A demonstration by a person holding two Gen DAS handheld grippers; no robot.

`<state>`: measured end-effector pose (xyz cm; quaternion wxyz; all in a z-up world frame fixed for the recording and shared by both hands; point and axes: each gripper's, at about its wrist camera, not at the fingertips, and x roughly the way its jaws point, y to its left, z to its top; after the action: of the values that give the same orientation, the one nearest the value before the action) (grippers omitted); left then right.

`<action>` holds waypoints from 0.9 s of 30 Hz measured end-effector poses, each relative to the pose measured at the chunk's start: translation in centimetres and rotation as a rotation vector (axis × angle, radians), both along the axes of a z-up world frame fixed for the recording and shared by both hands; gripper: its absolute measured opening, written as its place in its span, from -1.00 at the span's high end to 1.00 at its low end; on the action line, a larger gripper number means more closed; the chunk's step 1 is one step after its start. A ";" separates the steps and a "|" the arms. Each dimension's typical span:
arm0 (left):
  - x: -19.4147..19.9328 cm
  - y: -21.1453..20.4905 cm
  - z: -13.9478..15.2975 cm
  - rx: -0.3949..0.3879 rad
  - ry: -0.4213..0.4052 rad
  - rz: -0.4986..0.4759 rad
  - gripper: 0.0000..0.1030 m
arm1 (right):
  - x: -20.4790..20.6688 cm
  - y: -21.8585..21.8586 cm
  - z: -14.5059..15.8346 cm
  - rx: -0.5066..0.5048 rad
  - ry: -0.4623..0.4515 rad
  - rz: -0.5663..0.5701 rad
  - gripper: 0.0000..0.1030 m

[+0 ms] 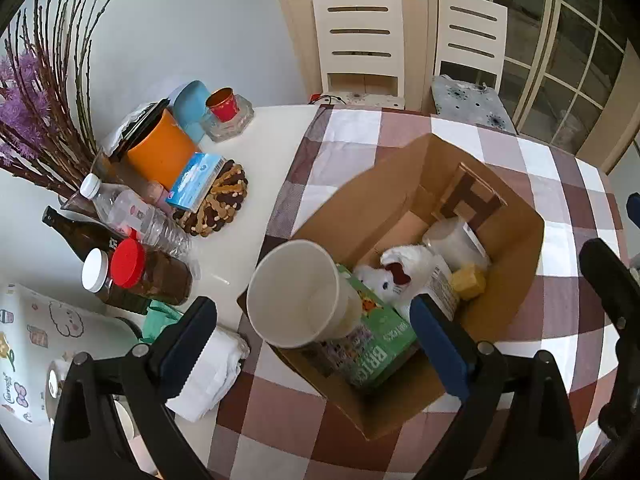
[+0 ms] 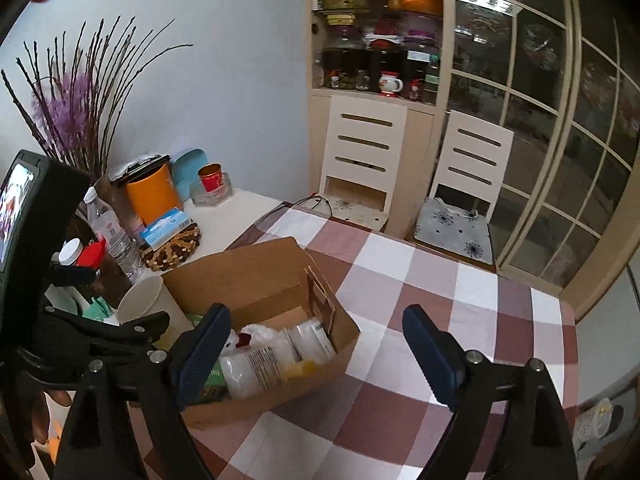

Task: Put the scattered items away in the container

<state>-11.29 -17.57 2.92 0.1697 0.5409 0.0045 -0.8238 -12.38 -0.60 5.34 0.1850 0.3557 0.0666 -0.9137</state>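
Note:
An open cardboard box (image 1: 516, 248) stands on the checked tablecloth; it also shows in the right wrist view (image 2: 256, 280). Inside lie a white plush toy (image 1: 394, 276), a green bricks box (image 1: 380, 336), clear jars (image 1: 452, 240) and a yellow block (image 1: 468, 280). A white paper cup (image 1: 296, 292) leans at the box's left corner, between my left gripper's fingers without touching them. My left gripper (image 1: 312, 344) is open around it. My right gripper (image 2: 316, 352) is open and empty above the box's near right side. The cup shows in the right view too (image 2: 144, 300).
Left of the cloth stand bottles (image 1: 132, 216), red-lidded jars (image 1: 152, 272), an orange tub (image 1: 160, 152), a tissue pack (image 1: 196, 180) on a beaded mat, a folded white cloth (image 1: 208, 372) and a vase of purple branches (image 1: 36, 120). Two white chairs (image 1: 360, 40) stand behind the table.

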 end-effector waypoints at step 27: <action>4.1 3.2 2.0 0.021 0.036 -0.022 -0.91 | 4.5 1.2 0.8 -0.023 -0.016 -0.005 -0.75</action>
<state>-7.17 -14.42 4.90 0.1548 0.5276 0.0101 -0.8352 -7.84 0.56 6.18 0.1876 0.3608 0.0537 -0.9120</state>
